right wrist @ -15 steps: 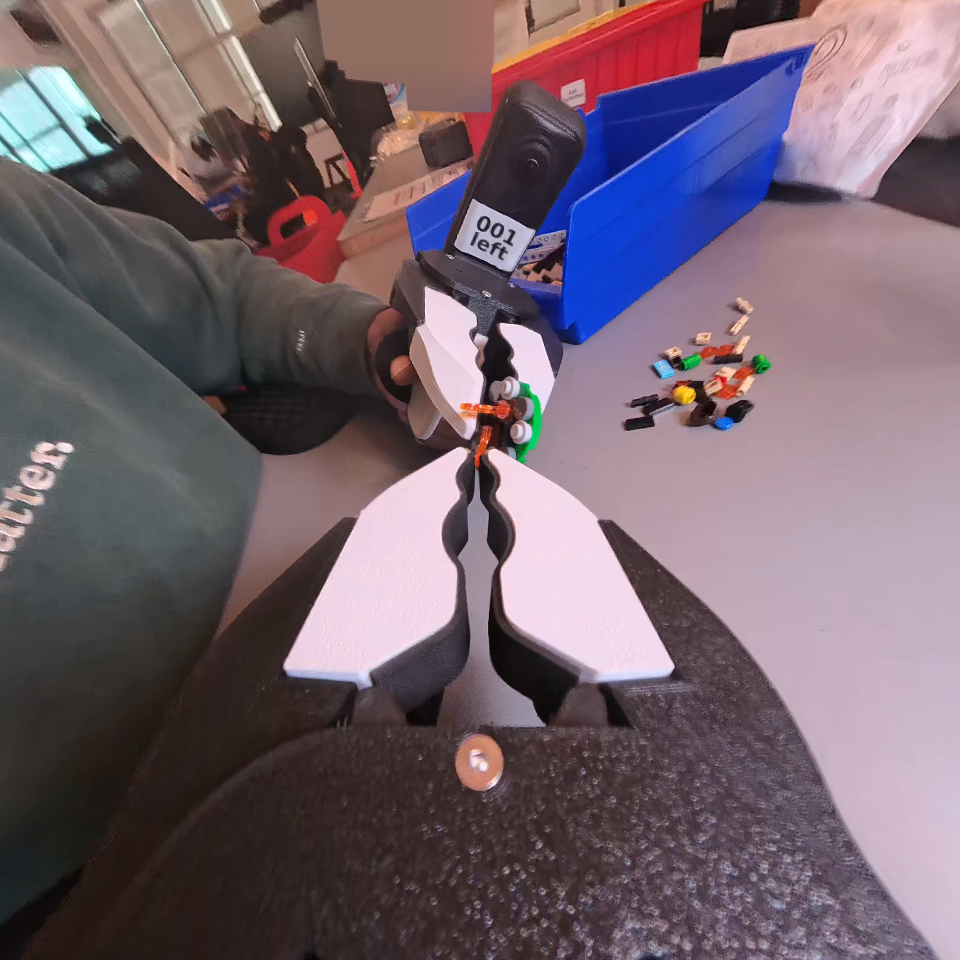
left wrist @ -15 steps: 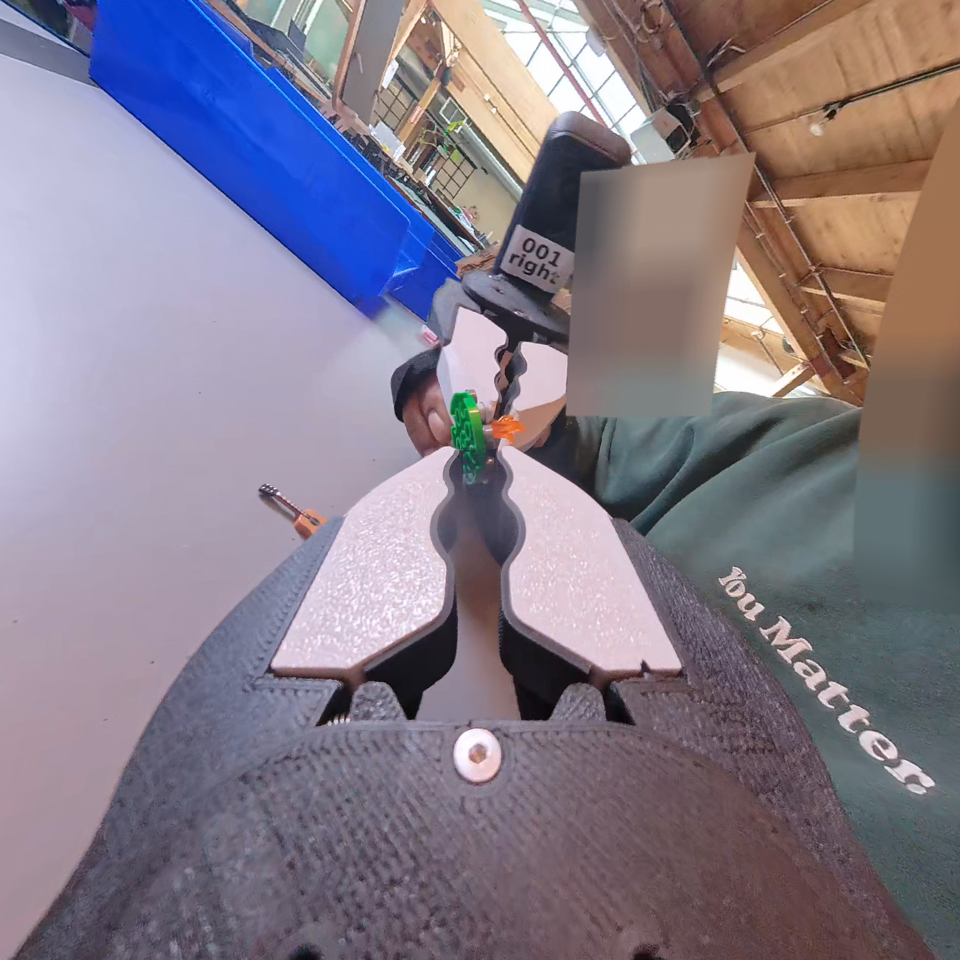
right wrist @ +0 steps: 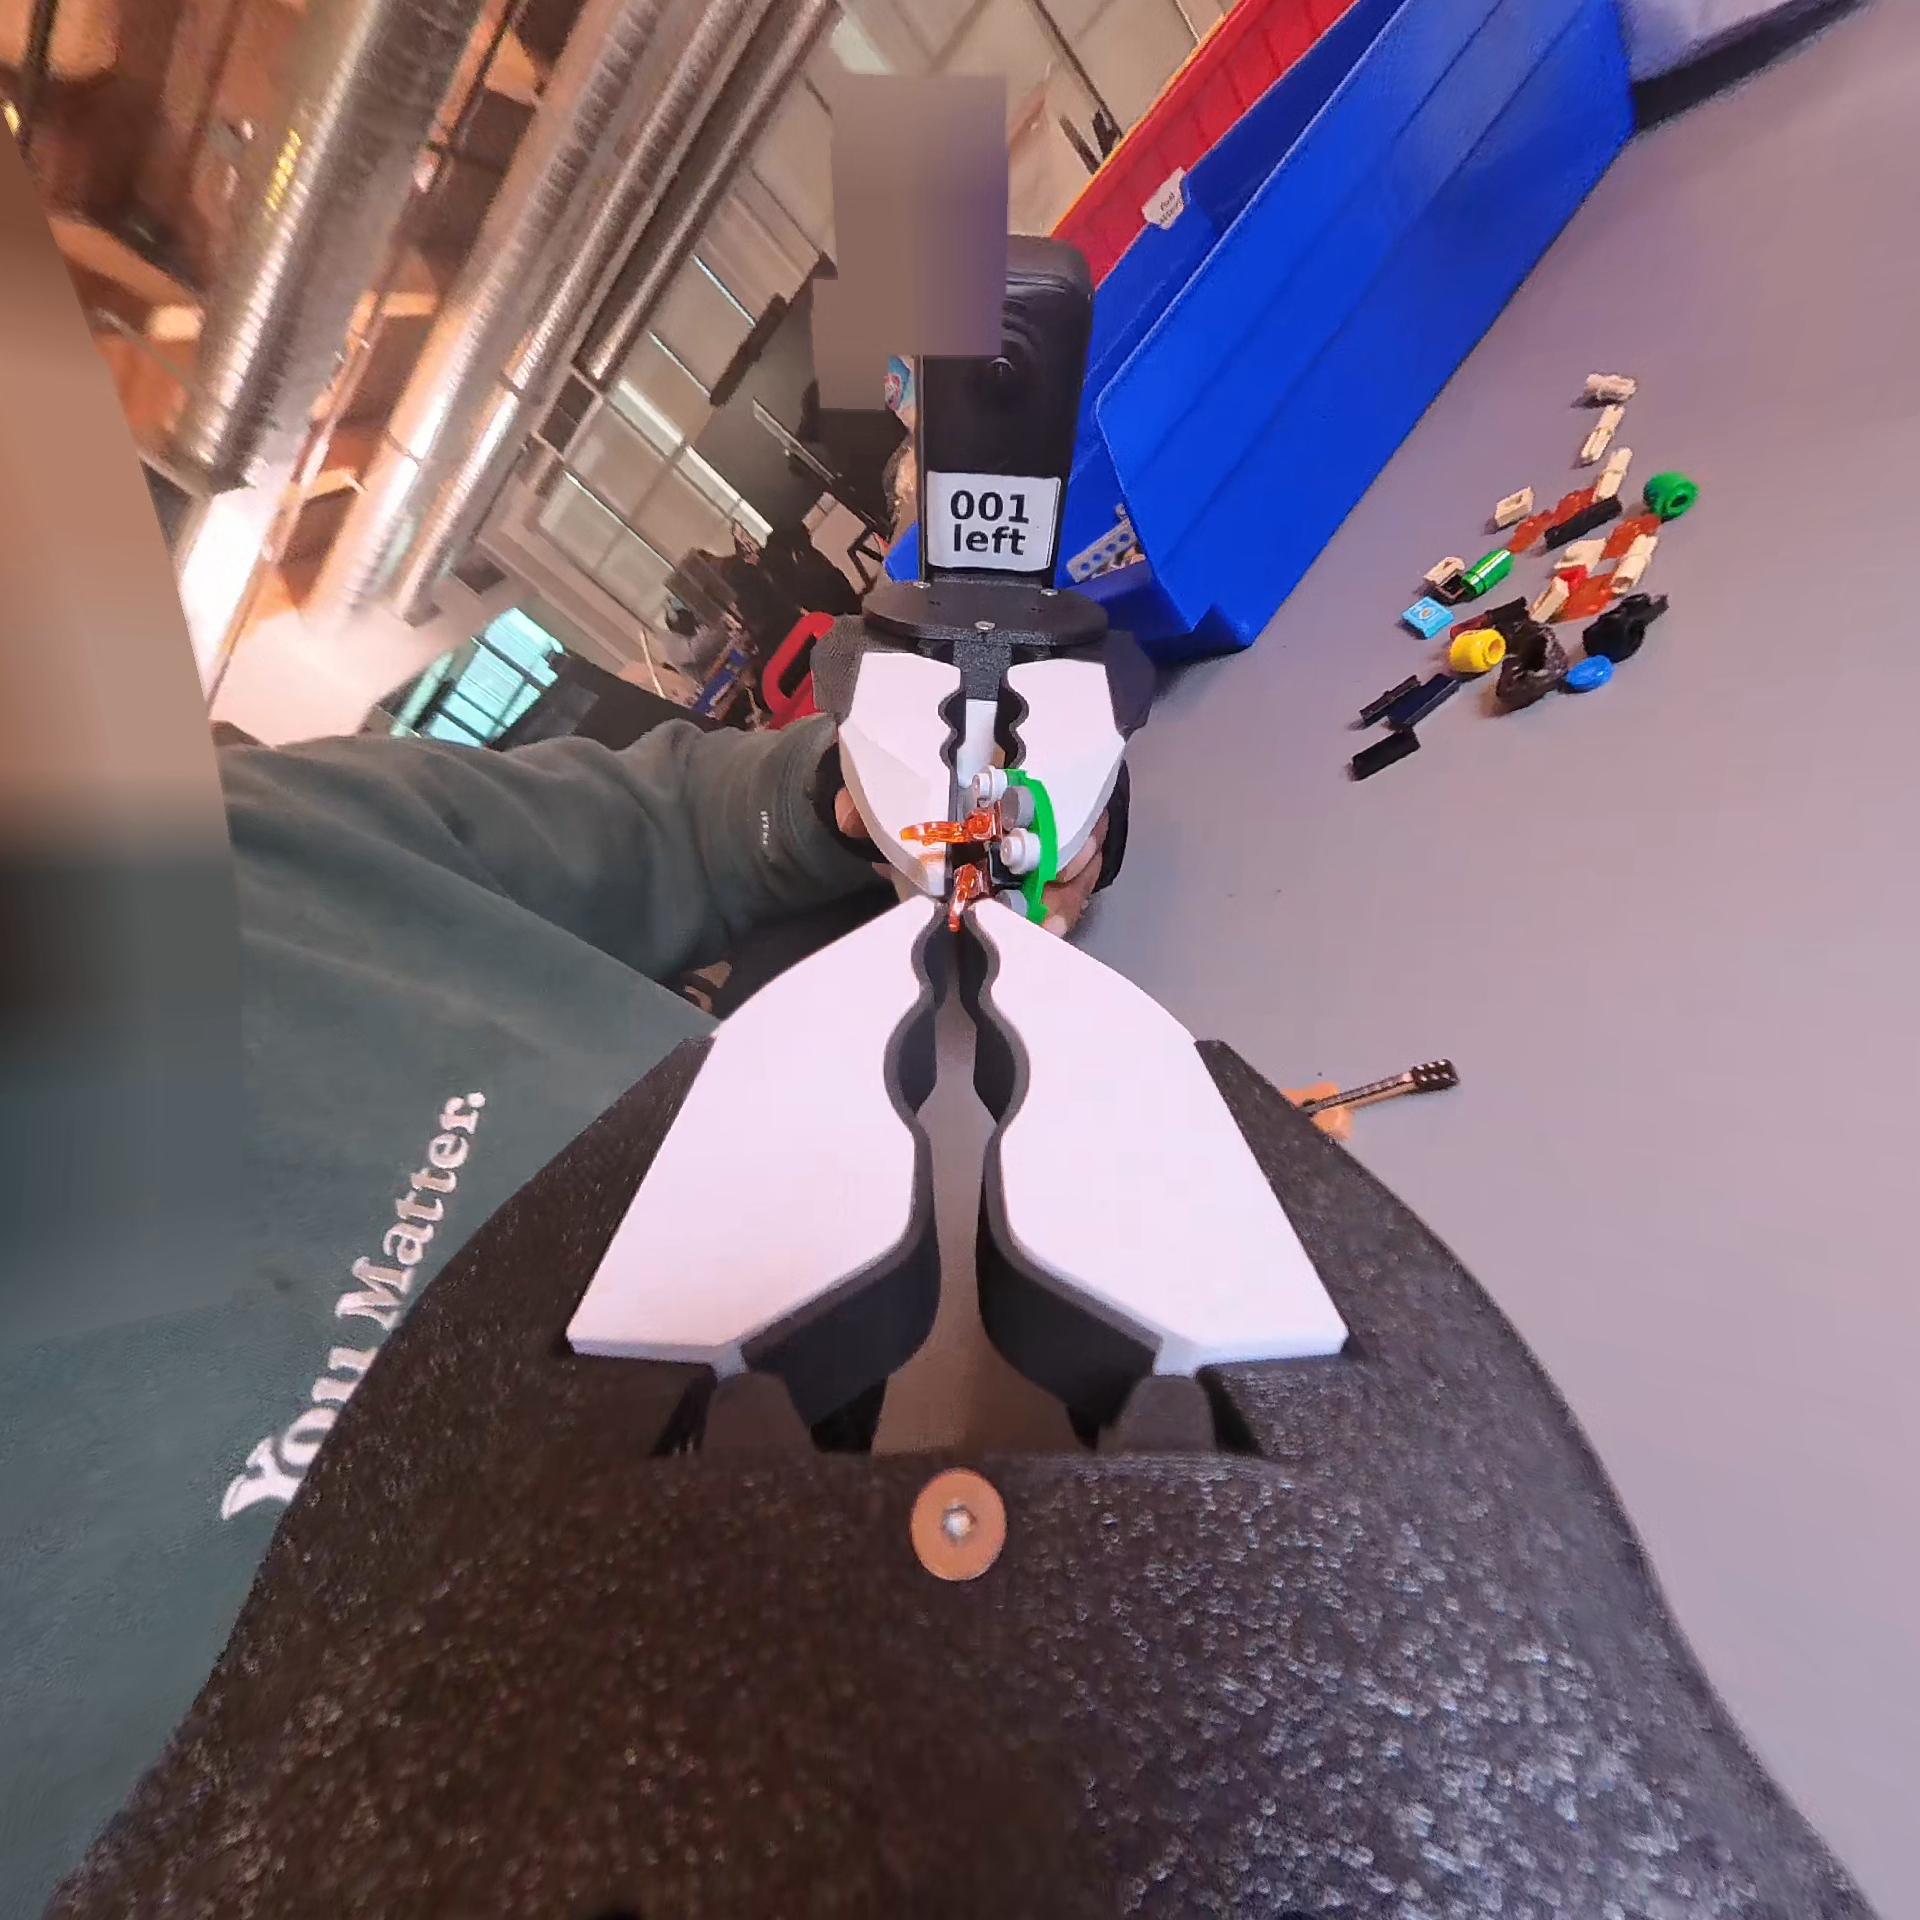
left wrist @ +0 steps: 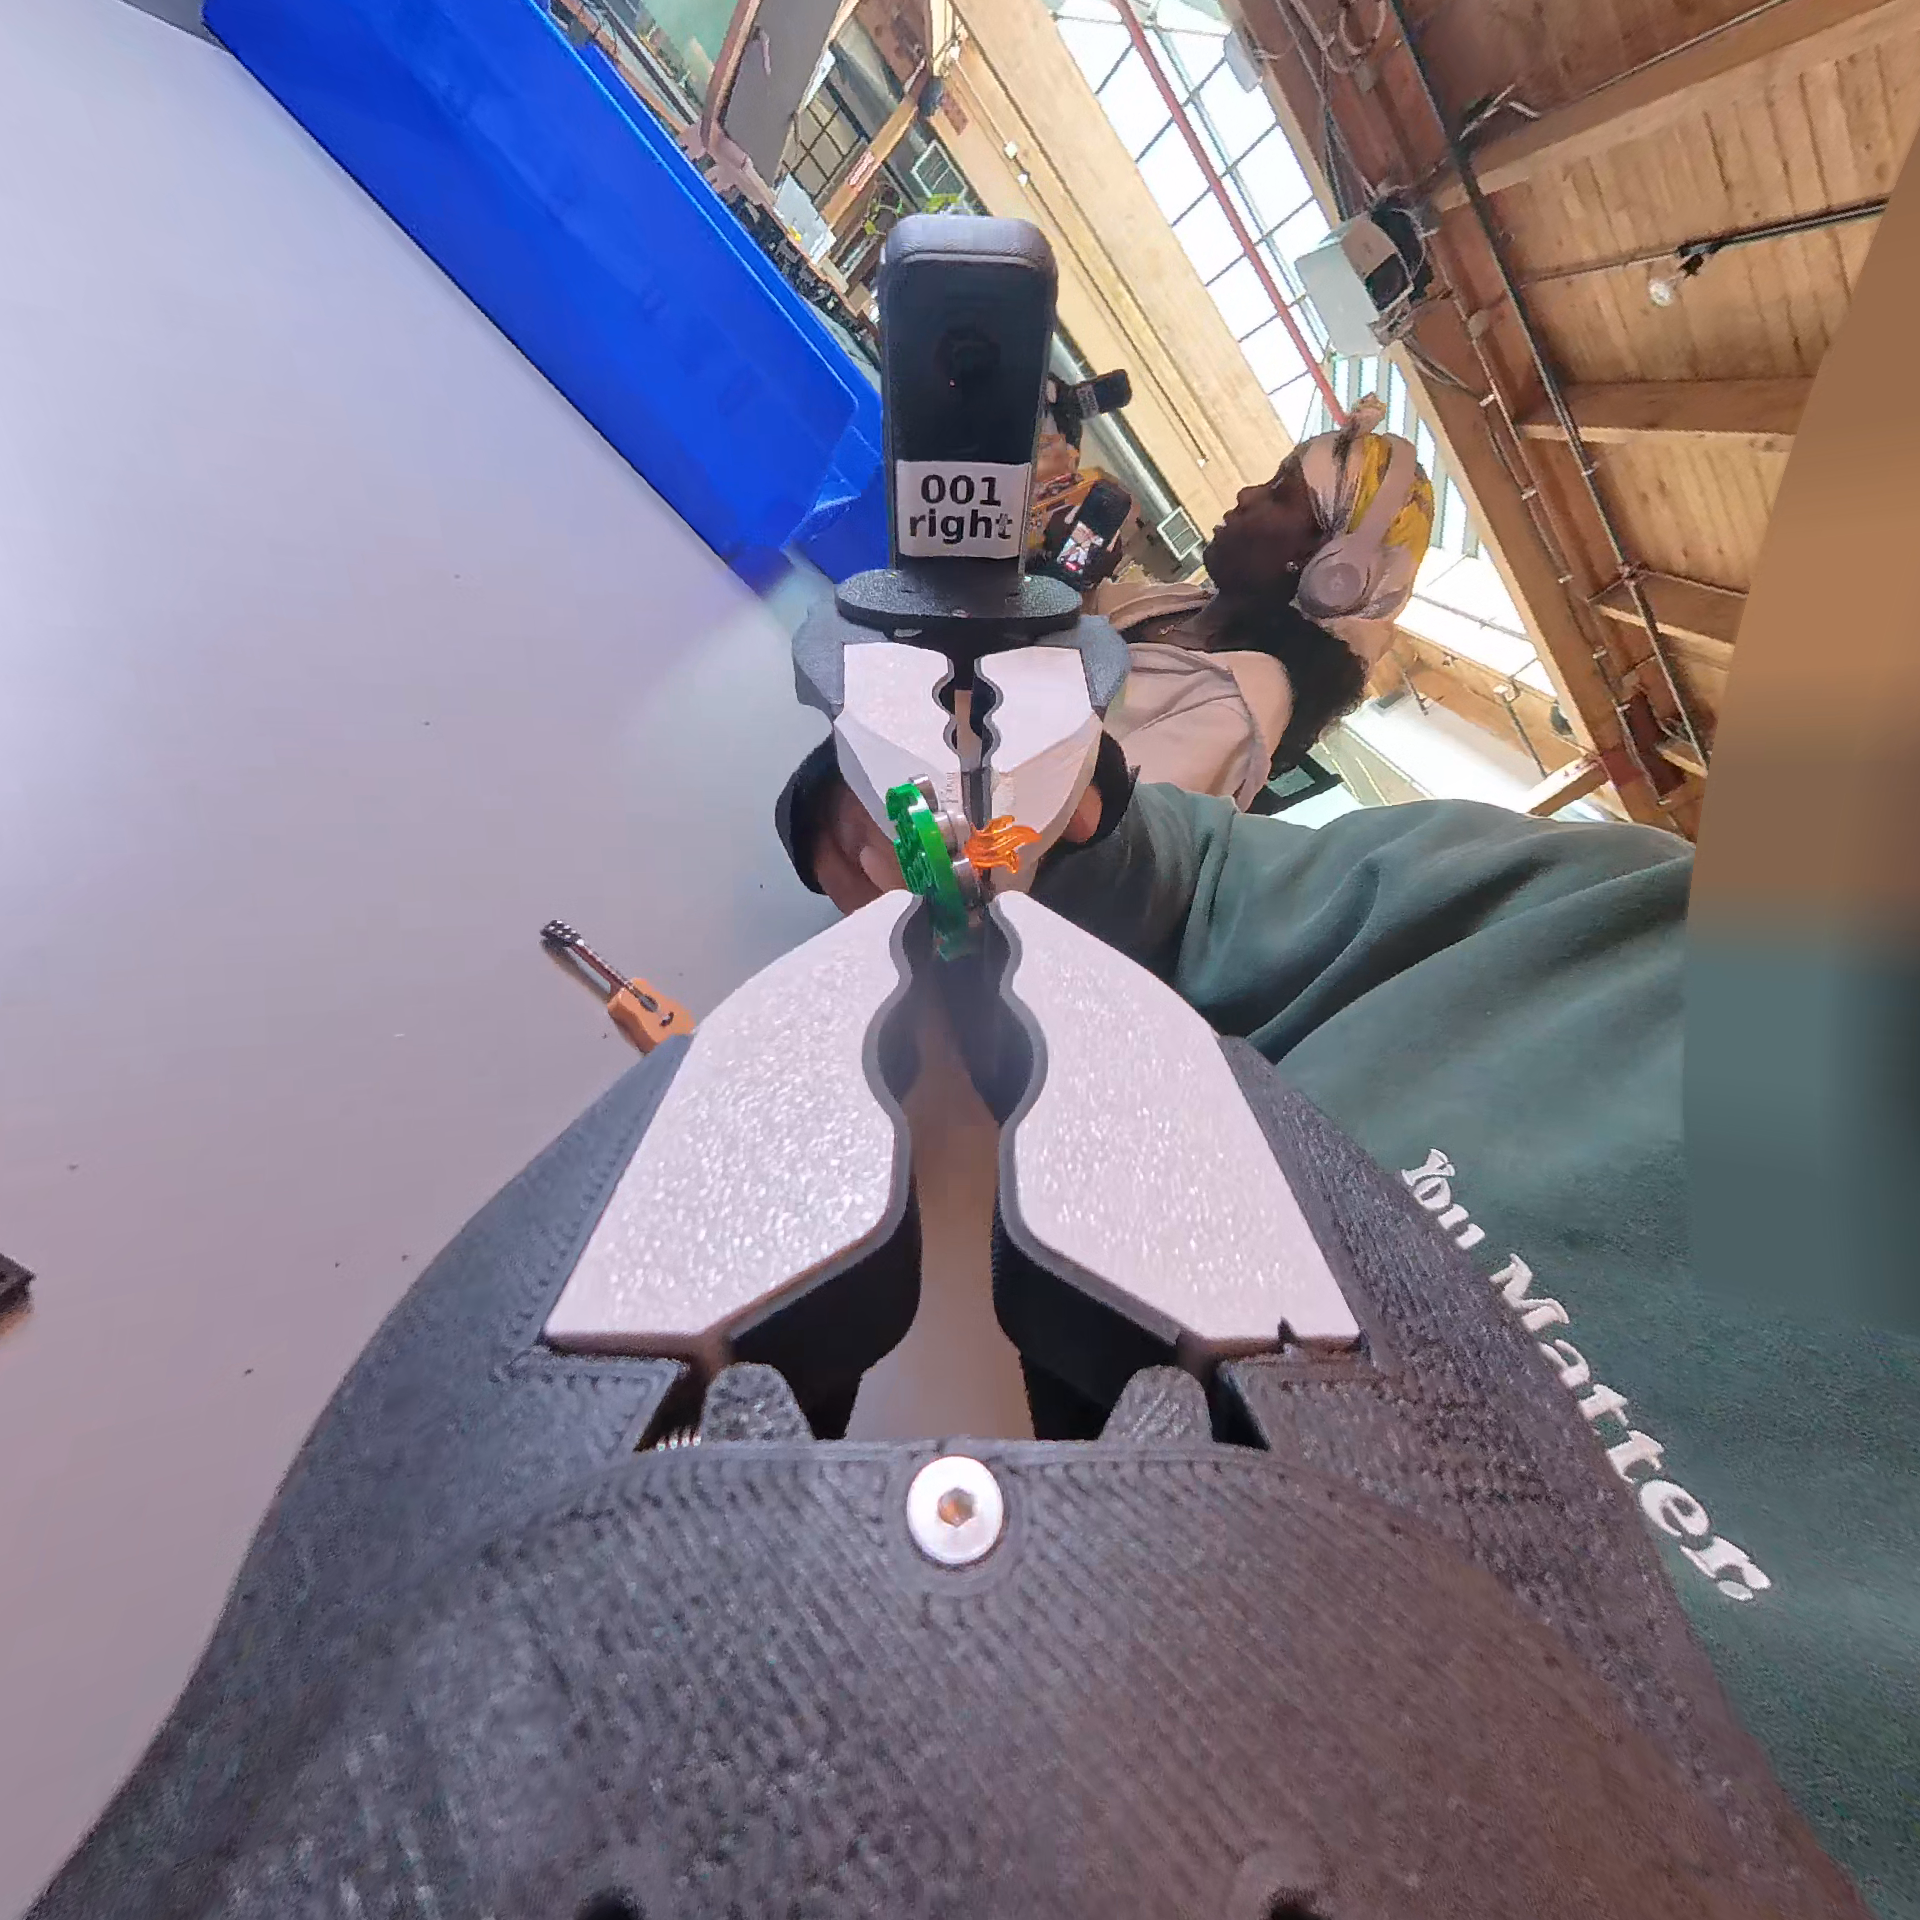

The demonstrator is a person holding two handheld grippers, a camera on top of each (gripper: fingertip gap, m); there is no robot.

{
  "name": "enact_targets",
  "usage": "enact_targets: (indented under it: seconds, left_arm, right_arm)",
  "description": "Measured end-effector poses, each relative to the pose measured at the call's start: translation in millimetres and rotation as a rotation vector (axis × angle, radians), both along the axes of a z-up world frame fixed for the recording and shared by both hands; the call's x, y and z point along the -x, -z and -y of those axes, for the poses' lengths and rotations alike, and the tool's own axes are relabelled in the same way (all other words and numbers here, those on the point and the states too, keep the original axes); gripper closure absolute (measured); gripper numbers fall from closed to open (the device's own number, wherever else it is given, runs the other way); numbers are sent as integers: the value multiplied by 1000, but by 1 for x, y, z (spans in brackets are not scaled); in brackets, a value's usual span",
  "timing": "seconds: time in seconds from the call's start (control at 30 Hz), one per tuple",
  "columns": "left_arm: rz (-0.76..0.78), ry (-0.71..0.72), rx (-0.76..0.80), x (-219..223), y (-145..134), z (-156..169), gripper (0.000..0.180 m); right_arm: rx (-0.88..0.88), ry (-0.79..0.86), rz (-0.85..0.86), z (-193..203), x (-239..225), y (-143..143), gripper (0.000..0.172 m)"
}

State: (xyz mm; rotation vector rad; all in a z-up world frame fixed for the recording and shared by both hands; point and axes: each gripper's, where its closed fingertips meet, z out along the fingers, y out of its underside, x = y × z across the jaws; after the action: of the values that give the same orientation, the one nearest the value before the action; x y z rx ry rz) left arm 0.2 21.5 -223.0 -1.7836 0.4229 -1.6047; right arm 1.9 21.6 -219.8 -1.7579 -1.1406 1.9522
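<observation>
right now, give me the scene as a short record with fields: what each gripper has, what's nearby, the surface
left gripper: jaws shut on green round plate, grey studs on its face
right gripper: jaws pinch a clear orange flame piece at the plate
second orange flame: already on the plate
nearby: toy guitar; pile of small bricks; blue bin
surface: grey table
</observation>
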Motion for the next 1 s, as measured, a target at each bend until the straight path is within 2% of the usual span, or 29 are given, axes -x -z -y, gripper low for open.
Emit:
enact_targets:
  seconds: [0.17,0.23,0.3,0.37,0.43,0.5,0.6,0.7,0.8,0.9,1.0]
  left_arm:
    - [-37,-12,-13,0,2,-1,171]
    - [-122,-42,-12,5,18,-6,172]
    - [-31,-36,43,10,12,-5,172]
    - [-31,-41,1,12,4,-5,172]
    - [9,-36,9,11,-3,-6,172]
    - [7,-37,18,12,1,-7,172]
    - [-76,-38,-8,12,13,-7,172]
    - [-257,-33,-119,8,27,-5,172]
    - [-378,-13,-197,3,36,-2,172]
    - [-423,-4,-227,1,38,1,171]
    - [-447,-10,-216,2,42,1,171]
  right_arm:
    - [52,3,-47,-1,0,-4,171]
    - [78,12,-152,-7,-6,-25,171]
    - [-58,65,-138,-15,-10,-30,171]
    - [-110,71,-111,-18,-12,-29,171]
    - [-138,5,-41,-10,-11,-15,171]
    - [-187,-105,98,7,-9,14,170]
    - [-418,-172,305,19,-9,58,170]
    - [-621,-185,367,21,-12,67,169]
    - [-730,-183,402,19,-13,70,168]
    - [-842,-186,441,17,-15,74,153]
    - [-901,-239,437,24,-17,76,147]
